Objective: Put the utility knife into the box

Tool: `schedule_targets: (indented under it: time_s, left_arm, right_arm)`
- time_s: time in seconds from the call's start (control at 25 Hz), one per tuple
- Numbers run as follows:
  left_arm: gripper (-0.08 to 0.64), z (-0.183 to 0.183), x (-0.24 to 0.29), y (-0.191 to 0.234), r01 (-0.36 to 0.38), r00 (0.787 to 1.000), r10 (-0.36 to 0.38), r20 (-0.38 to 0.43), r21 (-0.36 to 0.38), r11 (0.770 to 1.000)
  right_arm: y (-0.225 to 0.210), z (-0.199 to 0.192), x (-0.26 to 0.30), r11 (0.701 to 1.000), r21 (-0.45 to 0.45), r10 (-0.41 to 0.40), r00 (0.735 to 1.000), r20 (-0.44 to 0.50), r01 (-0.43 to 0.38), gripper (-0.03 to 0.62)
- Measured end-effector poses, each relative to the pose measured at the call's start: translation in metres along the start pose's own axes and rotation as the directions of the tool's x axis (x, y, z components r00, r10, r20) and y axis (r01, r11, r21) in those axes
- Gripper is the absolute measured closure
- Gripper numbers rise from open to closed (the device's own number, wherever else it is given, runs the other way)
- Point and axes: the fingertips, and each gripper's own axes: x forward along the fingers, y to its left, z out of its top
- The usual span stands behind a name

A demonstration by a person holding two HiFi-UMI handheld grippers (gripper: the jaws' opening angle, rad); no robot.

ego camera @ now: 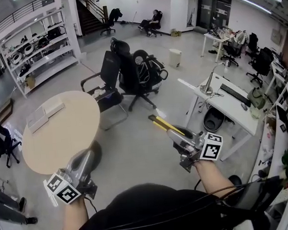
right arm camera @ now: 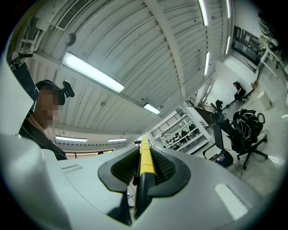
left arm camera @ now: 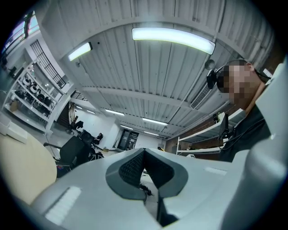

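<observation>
The step in hand appears to be the carry: the knife is already gripped but has not reached the box. The right gripper (ego camera: 180,135) has its jaws closed on the utility knife (ego camera: 165,127); in the right gripper view the knife's yellow-and-black body (right arm camera: 145,158) stands clamped between the two ribbed pads and sticks out well past the tips. In the head view it is held in the air over bare floor, pointing up and away from the person.

The left gripper (ego camera: 91,152) has its jaws brought together with nothing between them; its own view shows the two pads meeting at a seam. It hangs near the near edge of the round table (ego camera: 63,146).

The box (ego camera: 44,113) is a flat white thing lying on the far left part of that table, well apart from the knife; whether its lid is off or merely laid open beside it is too small to tell.

The next move calls for bringing the right gripper across to the left and over the table, until the knife is above the box; then lowering it flat into the box and parting the jaws. If the box proves shut, the empty left gripper is the one placed to lift or steady the lid first.
</observation>
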Motion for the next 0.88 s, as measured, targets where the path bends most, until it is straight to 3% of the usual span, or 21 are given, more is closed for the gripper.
schedule_targets:
  time_s: [0.36,0.56,0.88]
  left_arm:
    - [0.561,-0.004,0.010,0.046,-0.032,0.999,0.032,-0.007,-0.018,0.999]
    - [0.561,0.013,-0.011,0.106,-0.053,0.998,0.054,0.025,-0.017,0.998]
    - [0.561,0.070,-0.033,0.221,-0.024,0.998,0.023,0.060,0.003,1.000]
  right_arm:
    - [-0.040,-0.005,0.044,1.000,0.029,0.015,0.999,-0.036,-0.013,0.504]
    - [-0.049,-0.017,0.108,0.999,0.003,0.035,0.997,-0.069,-0.034,0.503]
    - [-0.062,-0.030,0.233,0.999,-0.030,0.030,0.997,-0.067,-0.032,0.503]
